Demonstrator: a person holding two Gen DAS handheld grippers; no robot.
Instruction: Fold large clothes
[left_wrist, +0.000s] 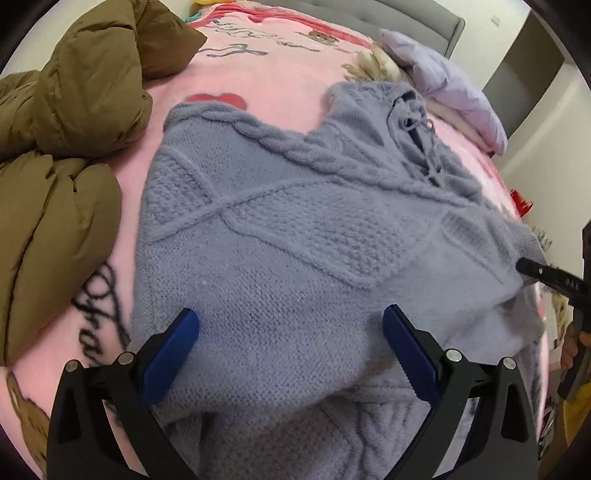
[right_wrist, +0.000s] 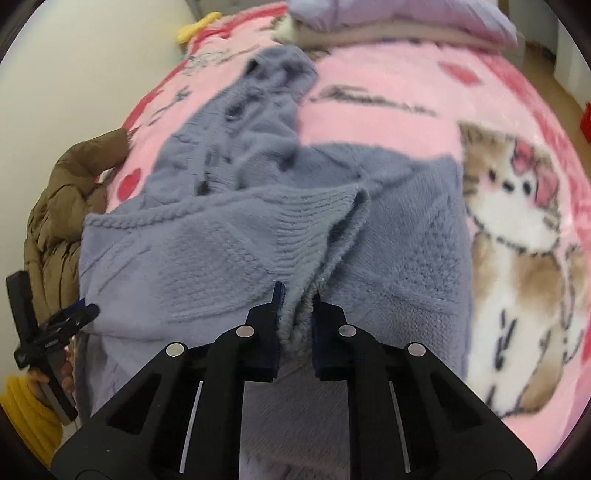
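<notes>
A grey-blue cable-knit sweater (left_wrist: 295, 236) lies spread on a pink blanket, its laced neck at the far end; it also shows in the right wrist view (right_wrist: 207, 258). My left gripper (left_wrist: 291, 317) is open, its blue pads wide apart just above the sweater's near part, holding nothing. My right gripper (right_wrist: 297, 295) is shut on a ribbed cuff or hem fold of the sweater (right_wrist: 314, 225), lifted a little off the body. The right gripper's finger (left_wrist: 546, 275) shows at the right edge of the left wrist view, and the left gripper (right_wrist: 66, 317) at the left of the right wrist view.
A brown puffer jacket (left_wrist: 62, 147) is heaped at the left of the bed. A lilac padded garment (left_wrist: 454, 85) lies on folded cloth at the far end. The pink printed blanket (right_wrist: 406, 122) covers the bed. A grey headboard (left_wrist: 406, 22) and wall stand beyond.
</notes>
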